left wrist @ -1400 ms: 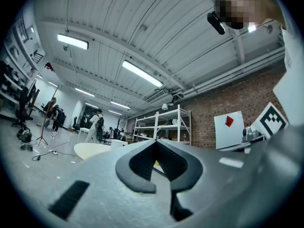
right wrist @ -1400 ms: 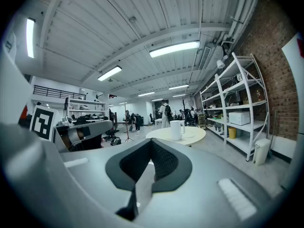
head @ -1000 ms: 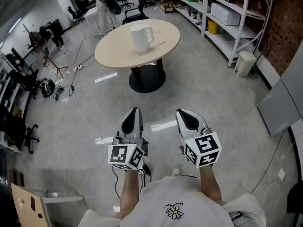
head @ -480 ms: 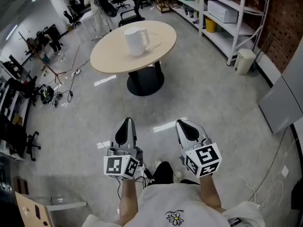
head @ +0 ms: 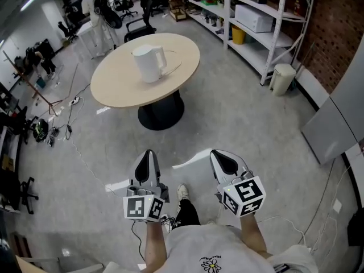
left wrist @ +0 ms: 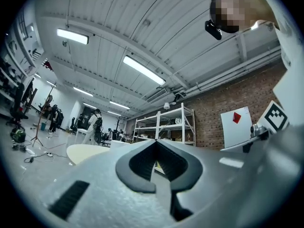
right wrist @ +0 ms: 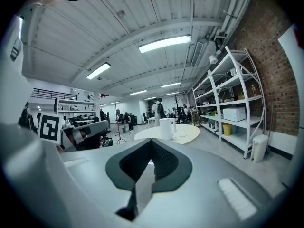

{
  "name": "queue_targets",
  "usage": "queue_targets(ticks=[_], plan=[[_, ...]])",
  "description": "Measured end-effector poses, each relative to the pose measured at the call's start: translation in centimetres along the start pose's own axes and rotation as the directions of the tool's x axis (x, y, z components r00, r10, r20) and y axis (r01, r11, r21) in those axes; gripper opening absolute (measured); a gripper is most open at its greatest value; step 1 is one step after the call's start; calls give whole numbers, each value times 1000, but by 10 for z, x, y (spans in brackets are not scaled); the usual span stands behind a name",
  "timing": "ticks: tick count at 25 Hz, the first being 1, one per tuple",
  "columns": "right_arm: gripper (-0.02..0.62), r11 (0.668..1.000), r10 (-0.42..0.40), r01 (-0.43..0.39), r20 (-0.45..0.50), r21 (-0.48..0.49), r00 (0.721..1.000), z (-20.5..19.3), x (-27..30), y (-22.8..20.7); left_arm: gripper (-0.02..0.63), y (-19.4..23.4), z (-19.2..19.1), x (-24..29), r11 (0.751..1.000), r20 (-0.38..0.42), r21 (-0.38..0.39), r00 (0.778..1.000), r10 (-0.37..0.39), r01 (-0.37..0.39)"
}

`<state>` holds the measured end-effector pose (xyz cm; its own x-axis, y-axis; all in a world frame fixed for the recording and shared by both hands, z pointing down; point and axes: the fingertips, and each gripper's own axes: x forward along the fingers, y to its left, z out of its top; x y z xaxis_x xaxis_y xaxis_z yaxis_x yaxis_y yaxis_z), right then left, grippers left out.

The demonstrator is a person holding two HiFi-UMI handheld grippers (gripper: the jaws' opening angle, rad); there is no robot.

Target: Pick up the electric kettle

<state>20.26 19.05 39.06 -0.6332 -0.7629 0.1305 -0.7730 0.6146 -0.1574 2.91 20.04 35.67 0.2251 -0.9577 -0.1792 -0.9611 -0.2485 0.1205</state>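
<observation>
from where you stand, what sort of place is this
Likely a lab or workshop-style office: white metal shelving along a brick wall, cables across the floor, and a round table with an electric kettle.

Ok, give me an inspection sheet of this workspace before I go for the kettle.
Surface: round beige table on a black pedestal.
Job's things: white electric kettle upright on the table, handle toward the shelving.
Clutter: nothing seen.
Grippers: left claw shut, empty; right claw shut, empty; both well short of the table.
Cables: thin cord on the tabletop by the kettle; loose cables on the floor left of the table.
Surroundings: white shelving with a microwave, bin beside it, brick wall, people far off.
</observation>
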Motion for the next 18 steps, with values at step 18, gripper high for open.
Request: queue_targets(ticks=[18], plan=[[6,999,-37,37,-39,-5,999,62,341,-20,0,281,30,173,995,93,-15,990,104,-103]])
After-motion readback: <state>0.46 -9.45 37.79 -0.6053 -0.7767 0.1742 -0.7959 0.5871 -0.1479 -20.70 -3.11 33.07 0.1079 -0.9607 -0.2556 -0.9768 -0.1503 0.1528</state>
